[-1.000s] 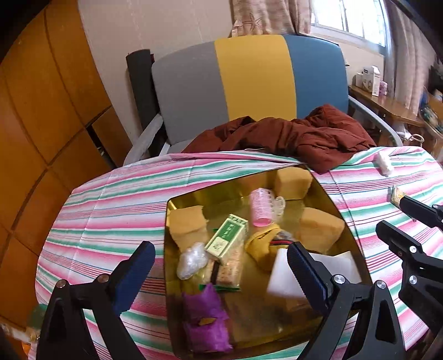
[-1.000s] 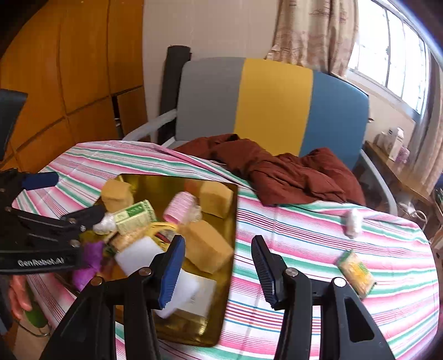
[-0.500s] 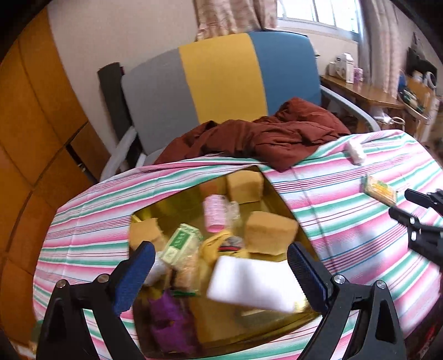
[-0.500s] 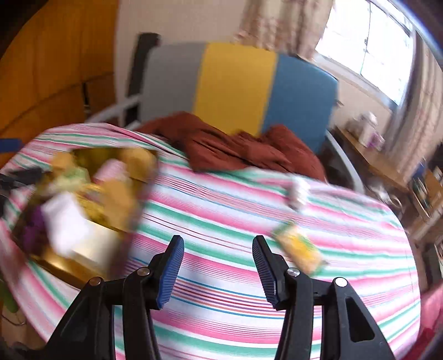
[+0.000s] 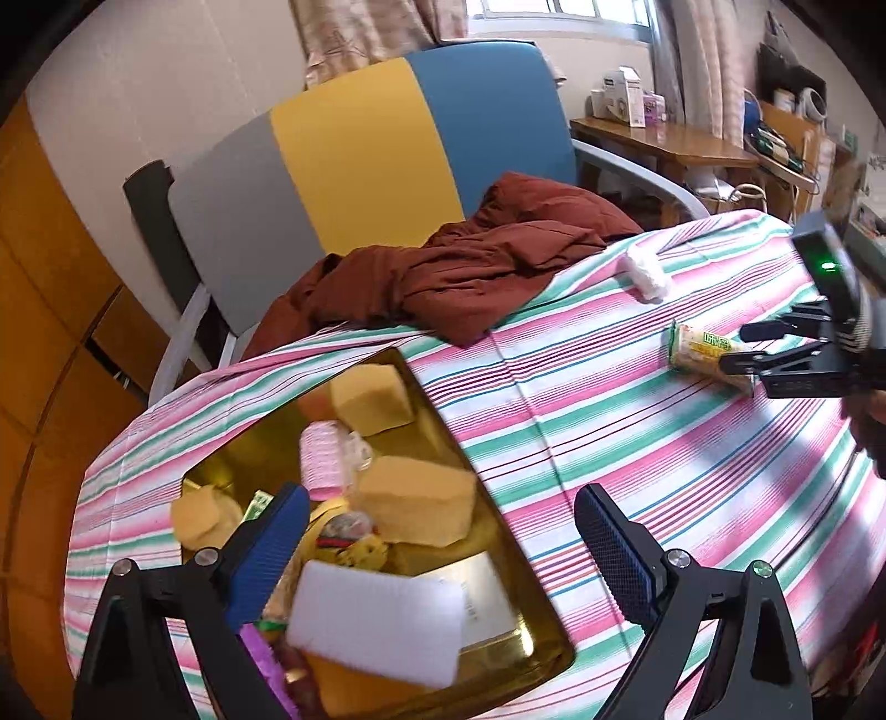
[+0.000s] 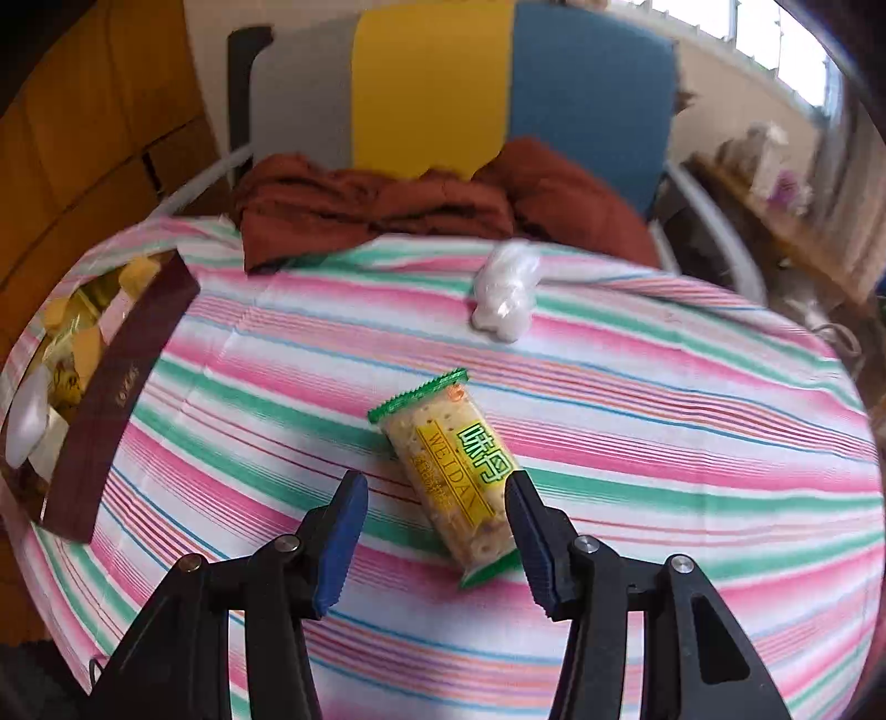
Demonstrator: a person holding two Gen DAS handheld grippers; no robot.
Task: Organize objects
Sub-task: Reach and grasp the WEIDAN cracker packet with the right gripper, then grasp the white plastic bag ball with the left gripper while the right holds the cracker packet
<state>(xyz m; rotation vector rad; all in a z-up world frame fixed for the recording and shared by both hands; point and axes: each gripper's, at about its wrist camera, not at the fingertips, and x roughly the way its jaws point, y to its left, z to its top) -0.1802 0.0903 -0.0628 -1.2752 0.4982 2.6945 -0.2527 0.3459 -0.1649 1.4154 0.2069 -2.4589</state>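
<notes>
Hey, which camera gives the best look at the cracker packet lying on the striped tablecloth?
The right wrist view: the cracker packet lies close and nearly whole between the open right gripper fingers, its label readable. The left wrist view shows it small and far off at the right, partly covered by that gripper.

1. Chair [image 5: 360, 166], grey, yellow and blue back panels, at 12 o'clock behind the bench.
2. Rust-brown garment [image 5: 476, 266], crumpled over its seat.
3. Wooden side desk [image 5: 664, 147], 2 o'clock, bearing small boxes [image 5: 620, 99].
4. Patterned curtain [image 5: 360, 33], 12 o'clock.
</notes>
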